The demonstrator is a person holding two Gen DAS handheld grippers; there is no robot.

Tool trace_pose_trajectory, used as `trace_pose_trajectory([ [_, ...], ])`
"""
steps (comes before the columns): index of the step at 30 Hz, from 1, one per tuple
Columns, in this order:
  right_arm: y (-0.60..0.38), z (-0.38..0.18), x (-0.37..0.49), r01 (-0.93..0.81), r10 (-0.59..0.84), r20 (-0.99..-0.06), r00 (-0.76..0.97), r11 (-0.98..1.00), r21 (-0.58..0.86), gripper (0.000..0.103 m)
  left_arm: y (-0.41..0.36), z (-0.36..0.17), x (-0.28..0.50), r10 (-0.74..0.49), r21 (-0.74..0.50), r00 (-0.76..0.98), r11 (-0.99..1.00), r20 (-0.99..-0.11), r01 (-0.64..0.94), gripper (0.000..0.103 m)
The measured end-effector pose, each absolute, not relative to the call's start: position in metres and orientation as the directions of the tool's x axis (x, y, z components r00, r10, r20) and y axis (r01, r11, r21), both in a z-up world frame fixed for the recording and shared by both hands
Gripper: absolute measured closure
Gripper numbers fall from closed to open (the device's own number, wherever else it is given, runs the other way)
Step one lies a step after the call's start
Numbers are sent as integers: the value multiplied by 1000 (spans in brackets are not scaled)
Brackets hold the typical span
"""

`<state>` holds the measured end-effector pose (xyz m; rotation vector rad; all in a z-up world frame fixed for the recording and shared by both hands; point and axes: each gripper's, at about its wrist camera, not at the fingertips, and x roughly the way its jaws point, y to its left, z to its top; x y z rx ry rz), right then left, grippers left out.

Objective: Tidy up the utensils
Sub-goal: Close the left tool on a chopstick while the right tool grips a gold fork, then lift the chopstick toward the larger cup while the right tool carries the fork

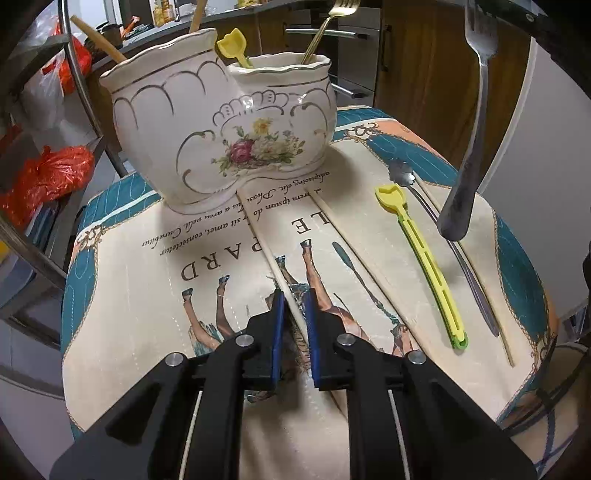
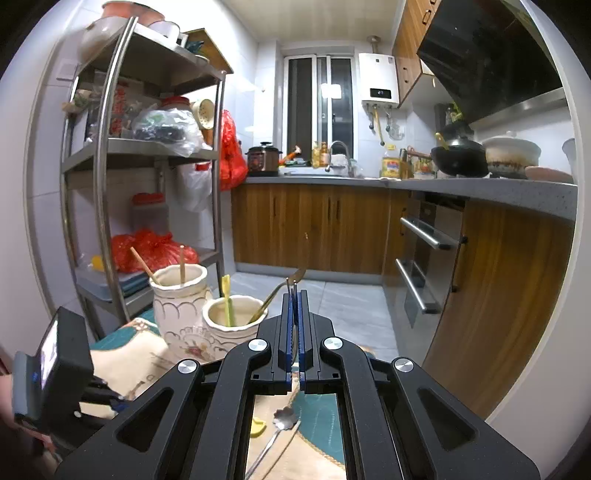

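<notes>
A cream ceramic utensil holder (image 1: 207,122) with two compartments stands at the far side of the printed cloth (image 1: 147,295). My left gripper (image 1: 294,295) points down at the cloth, shut on a wooden chopstick (image 1: 275,267) that lies flat there. A second chopstick (image 1: 343,236), a yellow-green utensil (image 1: 424,258) and a silver spoon (image 1: 402,177) lie to the right. A silver fork (image 1: 476,122) hangs tines up over the spoon. My right gripper (image 2: 294,295) is shut on it, and it shows edge-on between the pads. The holder (image 2: 181,302) is to its lower left.
The taller compartment holds wooden sticks (image 2: 181,264); the shorter one holds a yellow utensil (image 1: 231,48) and a gold fork (image 1: 325,29). A thin stick (image 1: 498,325) lies near the cloth's right edge. A steel shelf rack (image 2: 110,155) with red bags stands left, wooden cabinets (image 2: 314,225) behind.
</notes>
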<state>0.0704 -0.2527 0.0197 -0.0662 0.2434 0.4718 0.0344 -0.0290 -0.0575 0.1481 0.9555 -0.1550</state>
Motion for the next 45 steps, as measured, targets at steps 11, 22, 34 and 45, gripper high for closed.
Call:
trace_pose_trajectory([
  [11, -249, 24, 64, -458, 445, -220, 868, 889, -6, 100, -22, -59, 37, -134, -4, 613, 978, -778, 210, 97],
  [22, -247, 24, 63, -453, 441, -222, 870, 891, -7, 100, -10, -33, 8, -227, -16, 638, 948, -736, 319, 98],
  [34, -230, 20, 62, -469, 451, -233, 862, 883, -29, 100, -2, -47, -2, -184, 77, 518, 894, -835, 442, 97],
  [45, -222, 19, 63, -474, 454, -234, 860, 880, -34, 100, 1, -57, 8, -183, 60, 473, 889, -862, 454, 86],
])
